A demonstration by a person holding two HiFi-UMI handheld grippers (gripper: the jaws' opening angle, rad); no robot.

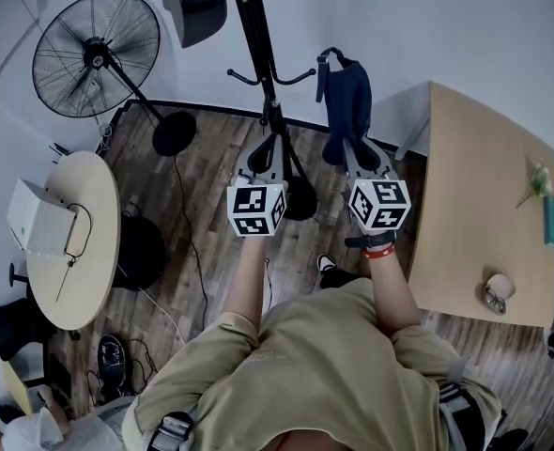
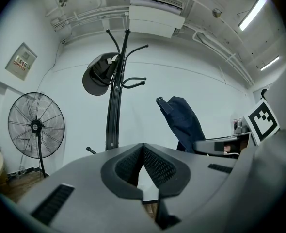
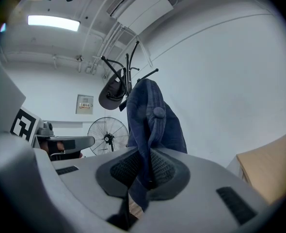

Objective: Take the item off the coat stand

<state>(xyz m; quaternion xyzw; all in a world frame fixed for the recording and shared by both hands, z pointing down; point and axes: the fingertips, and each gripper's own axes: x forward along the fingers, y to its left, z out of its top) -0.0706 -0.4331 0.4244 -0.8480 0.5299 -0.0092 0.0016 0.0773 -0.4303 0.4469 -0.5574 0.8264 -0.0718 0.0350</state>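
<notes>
Right of the coat stand (image 1: 261, 59), the right claw (image 3: 145, 171) is clamped on a low fold of the dark blue cloth item (image 3: 152, 125), which appears clear of the hooks. The left claw (image 2: 143, 152) is closed on nothing.

Risks noted:
- The pinch is thin, so the cloth may slip out.
- The loose strap (image 1: 325, 69) sits near a lower hook and could snag.

A dark cap (image 1: 197, 12) hangs on the stand.

The dark blue fabric cap (image 3: 152, 115), with a button on its crown and a strap at the back, hangs limp and free of the hooks. It is just right of the black coat stand (image 1: 256, 45), its lower edge pinched between the jaws of the right gripper (image 3: 148, 171). The stand is upright, with curved hooks branching from its pole.
</notes>
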